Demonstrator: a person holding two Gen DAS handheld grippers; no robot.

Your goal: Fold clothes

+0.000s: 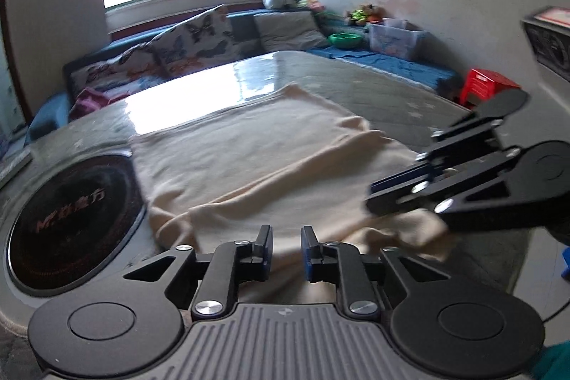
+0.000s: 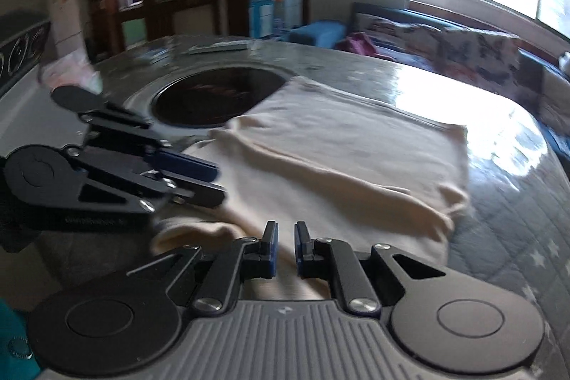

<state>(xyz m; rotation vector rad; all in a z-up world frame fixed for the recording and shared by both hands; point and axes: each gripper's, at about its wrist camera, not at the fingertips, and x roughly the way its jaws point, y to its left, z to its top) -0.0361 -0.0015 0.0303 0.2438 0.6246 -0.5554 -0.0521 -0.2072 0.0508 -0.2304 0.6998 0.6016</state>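
A cream garment [image 1: 249, 159] lies spread on the grey table [image 1: 374, 88], with a sleeve folded across it [image 2: 338, 173]. My left gripper [image 1: 286, 250] hovers over the garment's near edge, open with a narrow gap and nothing between the pads. My right gripper [image 2: 285, 248] is also open by a narrow gap, above the near edge of the garment [image 2: 338, 130]. Each gripper shows in the other's view: the right gripper [image 1: 370, 194] comes in from the right, and the left gripper [image 2: 219, 182] from the left. Both sit low over the cloth's near corner.
A round black hob [image 1: 71, 223] is set into the table left of the garment, touching its edge [image 2: 217, 98]. Behind the table are a sofa with butterfly cushions [image 1: 192, 41], a clear plastic box [image 1: 395, 40] and a red stool [image 1: 484, 84].
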